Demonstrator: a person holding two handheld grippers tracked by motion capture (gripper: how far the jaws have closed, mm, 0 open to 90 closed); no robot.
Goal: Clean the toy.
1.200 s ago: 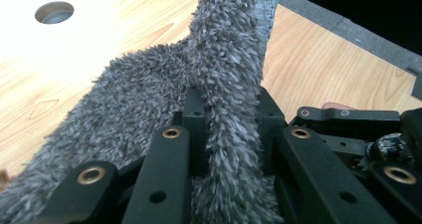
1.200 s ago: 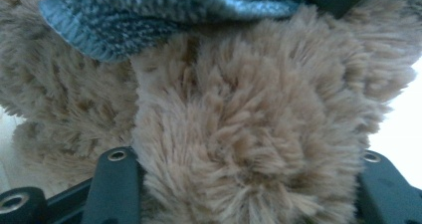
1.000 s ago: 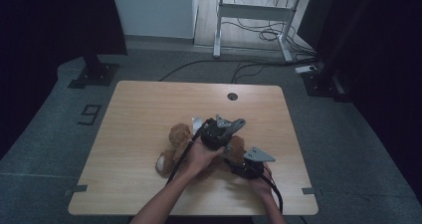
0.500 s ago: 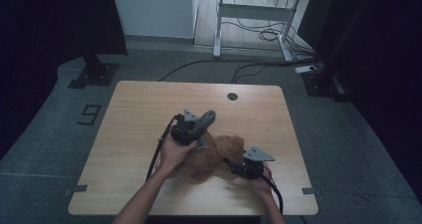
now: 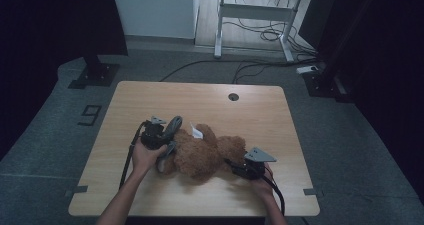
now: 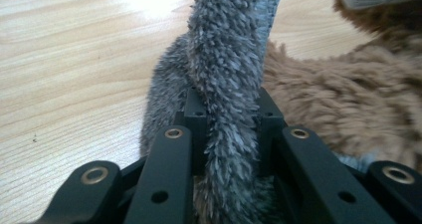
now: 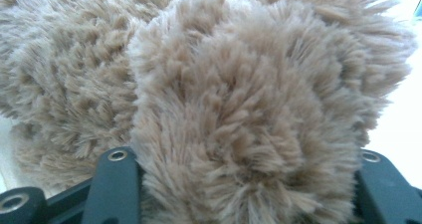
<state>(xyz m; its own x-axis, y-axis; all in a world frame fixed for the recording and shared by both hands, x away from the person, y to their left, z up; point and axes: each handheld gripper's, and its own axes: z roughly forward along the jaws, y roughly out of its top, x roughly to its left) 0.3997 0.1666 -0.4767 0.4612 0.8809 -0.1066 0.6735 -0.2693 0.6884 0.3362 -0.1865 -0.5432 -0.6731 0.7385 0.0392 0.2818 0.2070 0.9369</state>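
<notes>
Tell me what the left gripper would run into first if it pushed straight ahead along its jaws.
The left gripper, shut on a grey fuzzy strip, would likely meet the brown teddy bear just beyond; depth is hard to judge.

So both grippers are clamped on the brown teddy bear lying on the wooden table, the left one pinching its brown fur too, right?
Not quite. The left gripper is clamped on a grey fuzzy strip, not brown fur; the left gripper view shows the grey pile between its jaws. The right gripper does grip the brown teddy bear lying on the wooden table.
</notes>
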